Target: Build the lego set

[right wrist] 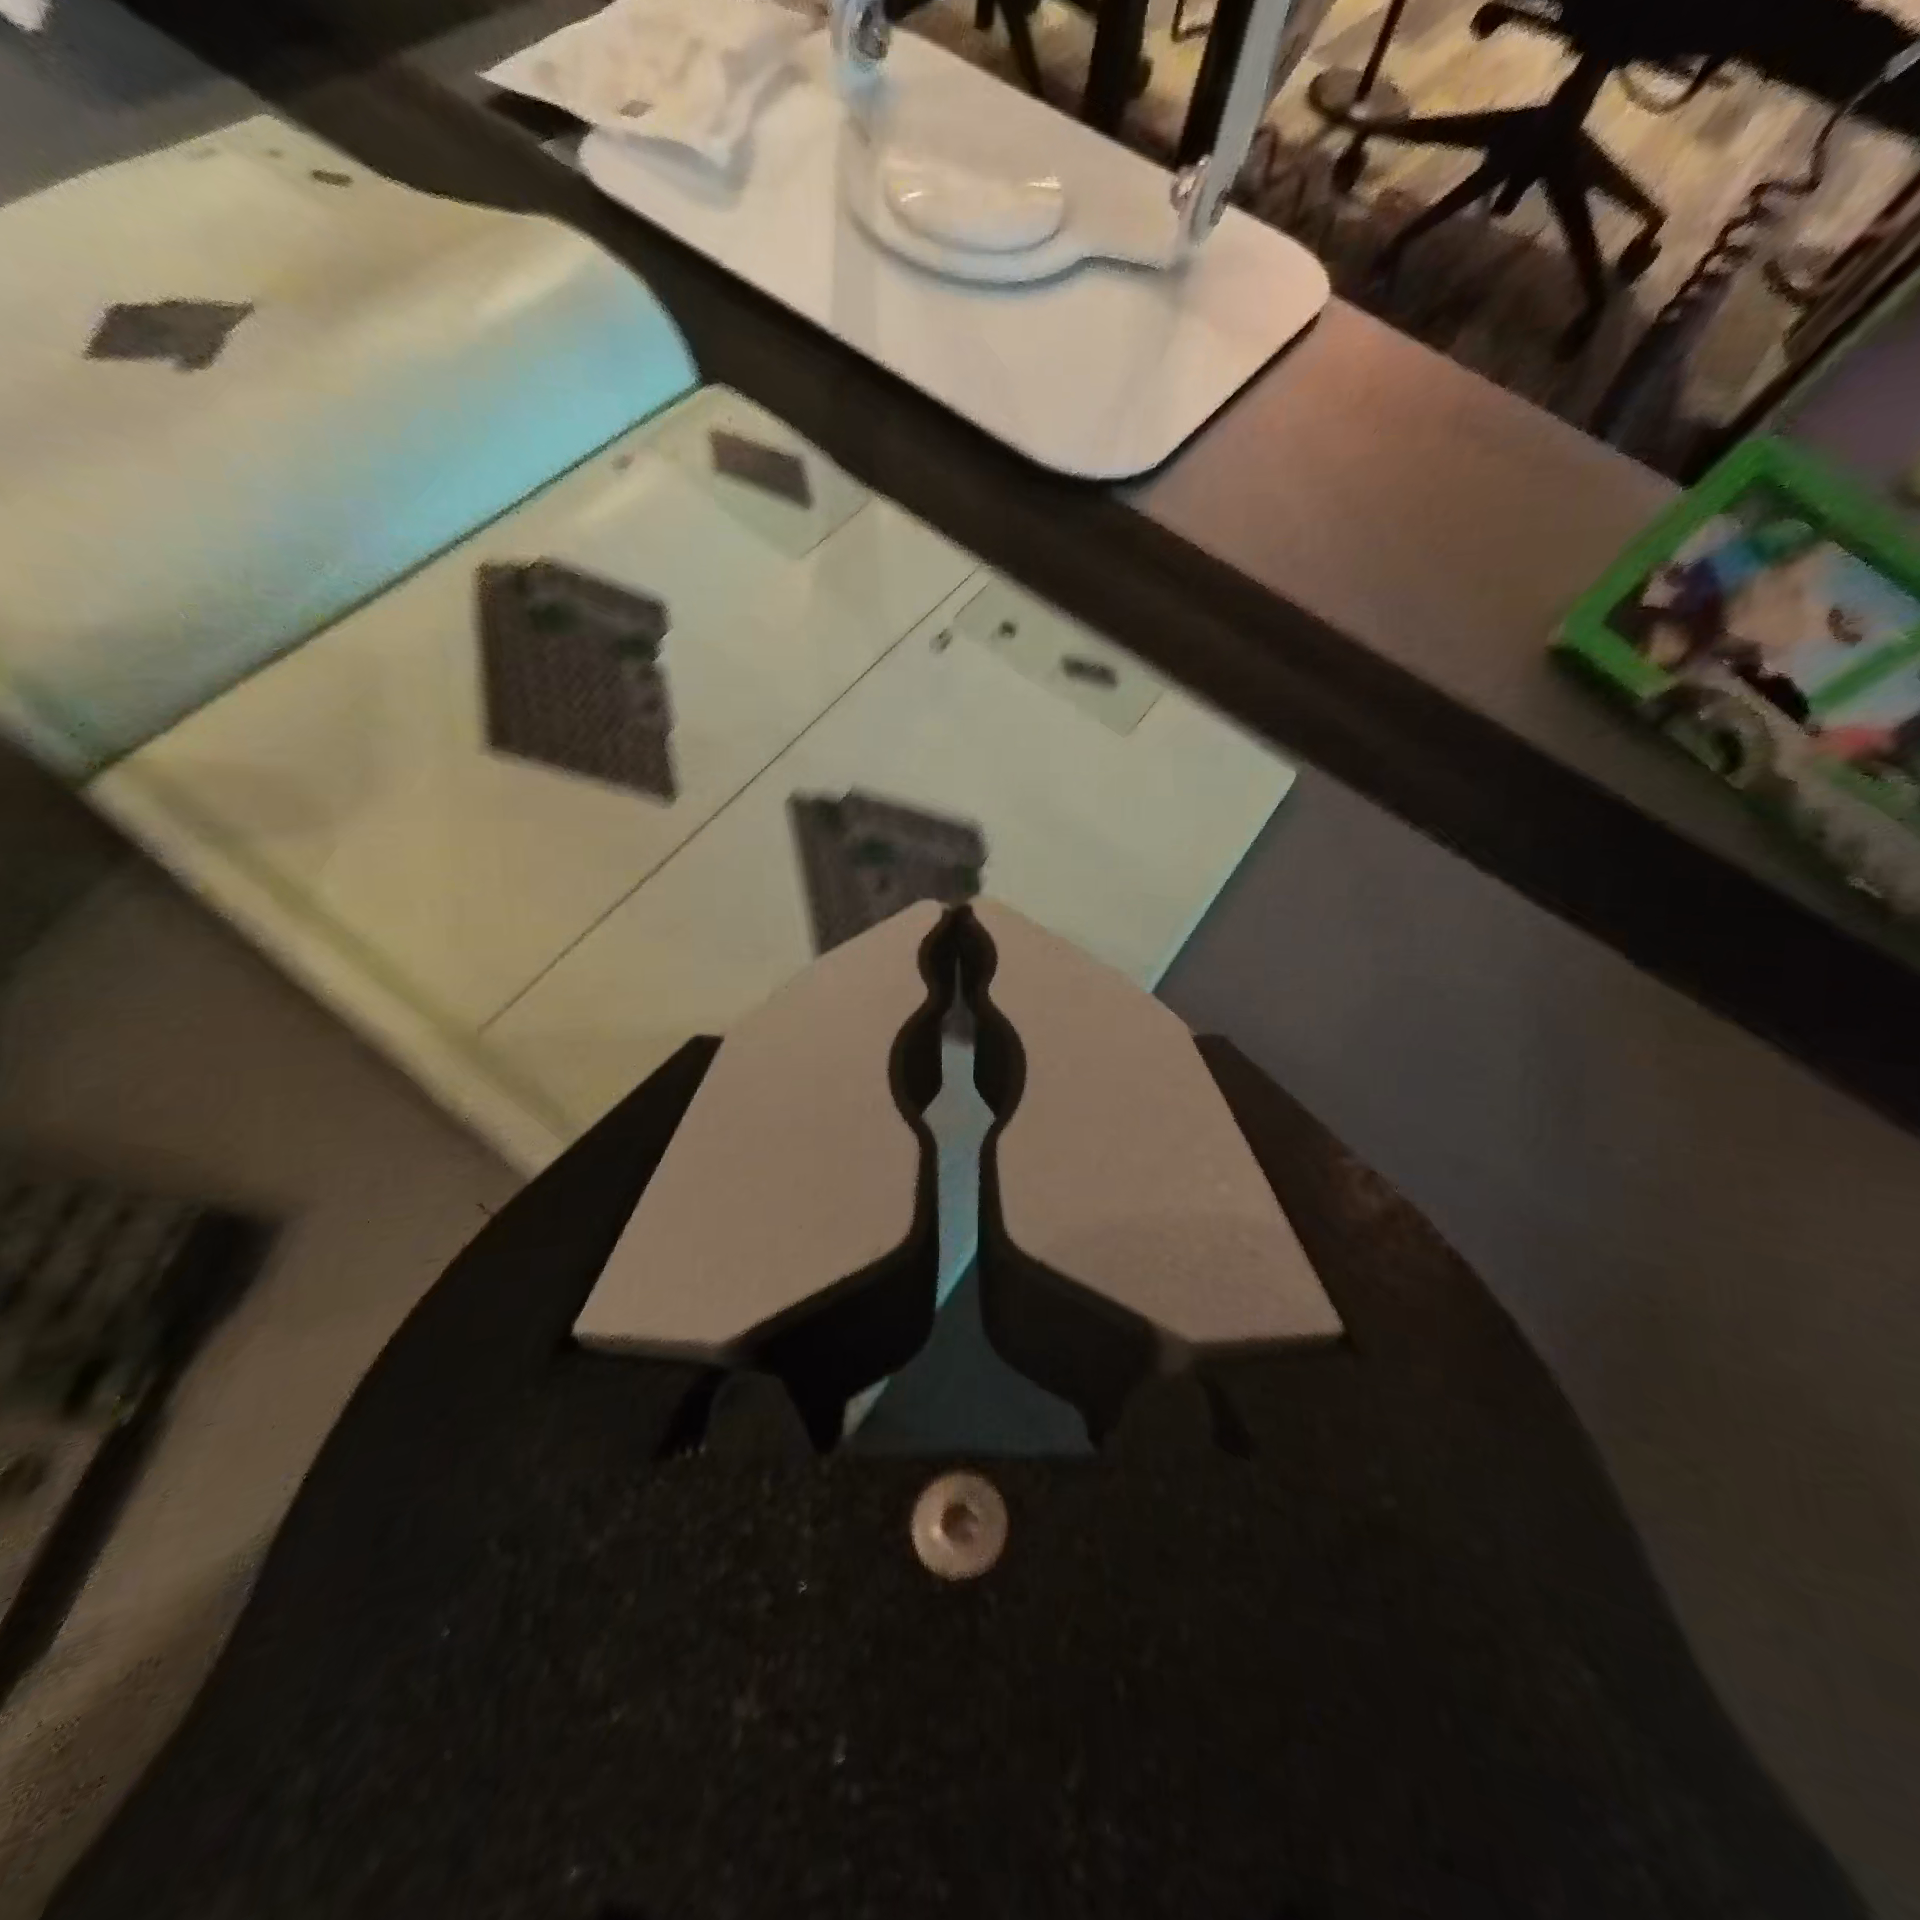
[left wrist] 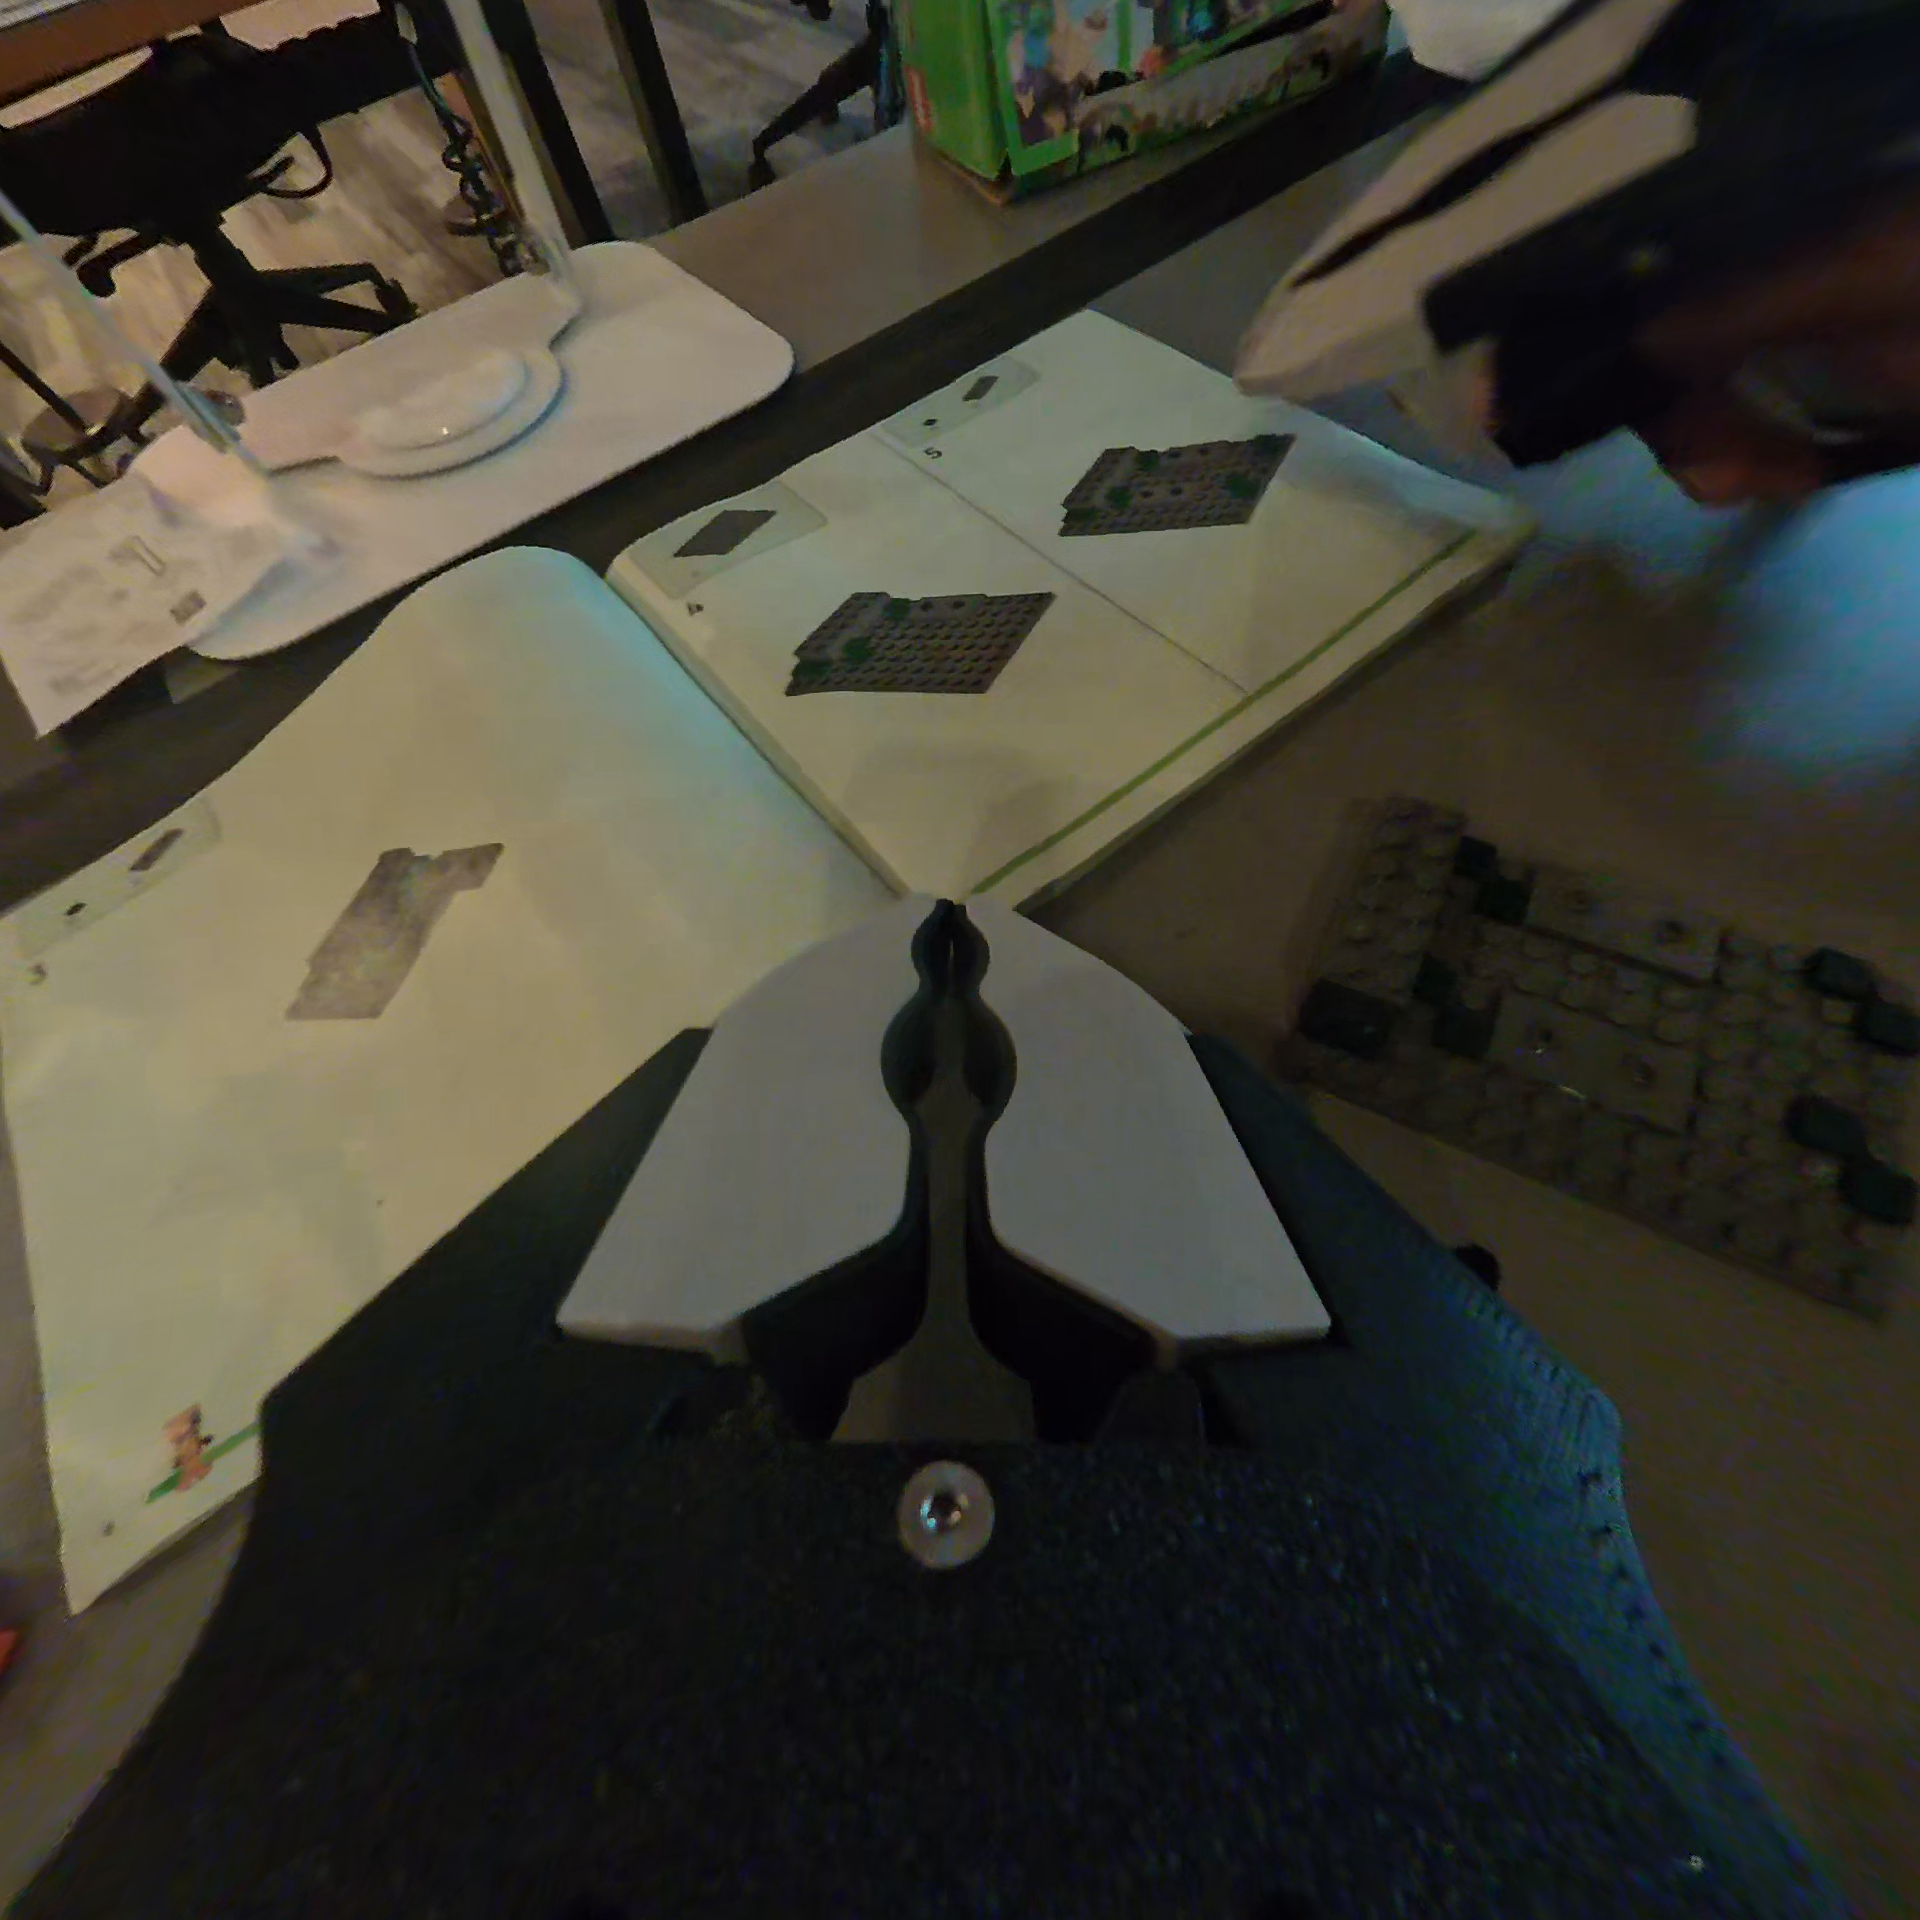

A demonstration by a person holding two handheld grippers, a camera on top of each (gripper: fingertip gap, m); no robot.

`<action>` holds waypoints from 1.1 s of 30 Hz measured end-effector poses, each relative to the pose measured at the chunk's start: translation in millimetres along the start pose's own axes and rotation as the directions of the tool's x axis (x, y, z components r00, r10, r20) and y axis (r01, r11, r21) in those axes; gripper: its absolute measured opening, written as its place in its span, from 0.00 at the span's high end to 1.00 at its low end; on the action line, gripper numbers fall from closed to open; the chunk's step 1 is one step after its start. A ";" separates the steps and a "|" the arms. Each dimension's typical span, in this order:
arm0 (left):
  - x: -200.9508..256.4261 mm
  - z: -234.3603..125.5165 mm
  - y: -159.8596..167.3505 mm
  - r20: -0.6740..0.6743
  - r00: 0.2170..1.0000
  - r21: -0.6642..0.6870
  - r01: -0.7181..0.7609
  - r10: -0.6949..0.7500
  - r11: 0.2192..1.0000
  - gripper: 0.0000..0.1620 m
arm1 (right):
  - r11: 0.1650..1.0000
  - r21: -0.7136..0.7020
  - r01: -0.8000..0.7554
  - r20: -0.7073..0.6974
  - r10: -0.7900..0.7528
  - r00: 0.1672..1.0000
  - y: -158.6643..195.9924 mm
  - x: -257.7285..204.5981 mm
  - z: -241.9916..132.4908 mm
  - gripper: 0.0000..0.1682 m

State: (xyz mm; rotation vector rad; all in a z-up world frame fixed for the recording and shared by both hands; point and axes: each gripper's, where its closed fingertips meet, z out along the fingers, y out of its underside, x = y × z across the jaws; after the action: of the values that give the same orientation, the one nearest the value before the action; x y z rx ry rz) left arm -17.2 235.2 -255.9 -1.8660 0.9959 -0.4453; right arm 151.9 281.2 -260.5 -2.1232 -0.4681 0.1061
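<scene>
An open instruction booklet (left wrist: 582,810) lies on the table; it also shows in the right wrist view (right wrist: 416,790). A grey Lego baseplate with dark green bricks (left wrist: 1600,1049) lies to its right, and blurred at the left edge of the right wrist view (right wrist: 94,1309). My left gripper (left wrist: 951,914) is shut and empty, above the booklet's near edge at the spine. My right gripper (right wrist: 961,914) is shut and empty, above the booklet's right page; it also shows in the left wrist view (left wrist: 1288,332) at top right, raised above the table.
A green Lego box (left wrist: 1101,94) stands at the far edge of the table, also in the right wrist view (right wrist: 1766,644). A white stand base (left wrist: 499,384) with crumpled paper (left wrist: 125,603) sits at the far left. Office chairs stand beyond the table. The gap from one gripper's tips to the other's is roughly 20 cm.
</scene>
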 end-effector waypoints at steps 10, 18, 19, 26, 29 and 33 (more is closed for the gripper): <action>0.6 1.1 1.5 -0.017 1.000 -0.006 0.008 -0.008 1.000 1.00 | 0.998 -0.056 -0.017 0.045 0.019 0.999 -35.3 29.0 57.5 1.00; 2.0 1.4 2.1 -0.022 1.000 -0.009 -0.004 0.004 1.000 1.00 | 0.989 -0.149 -0.019 0.072 0.030 0.997 -23.9 32.0 76.0 1.00; 2.2 1.6 2.2 -0.021 1.000 -0.010 -0.006 0.006 1.000 1.00 | 0.989 -0.147 -0.020 0.073 0.031 0.997 -23.7 32.1 76.0 1.00; 2.0 1.3 2.1 -0.018 1.000 -0.008 -0.010 0.010 1.000 1.00 | 0.990 -0.139 0.005 0.136 0.014 0.991 -25.8 14.2 71.1 1.00; 1.9 1.2 2.3 -0.017 1.000 -0.008 -0.012 0.012 1.000 1.00 | 0.989 -0.132 0.074 0.159 -0.052 0.986 -28.1 -4.9 65.1 1.00; 2.1 1.1 2.5 -0.015 1.000 -0.009 -0.018 0.018 1.000 1.00 | 0.985 -0.142 0.094 0.173 -0.069 0.982 -26.6 -15.6 67.5 1.00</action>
State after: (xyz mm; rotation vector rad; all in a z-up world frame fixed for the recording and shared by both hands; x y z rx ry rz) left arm -16.3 233.6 -258.9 -1.8628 1.0251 -0.4456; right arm 112.8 341.6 -278.5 -2.2485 -0.6814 0.2099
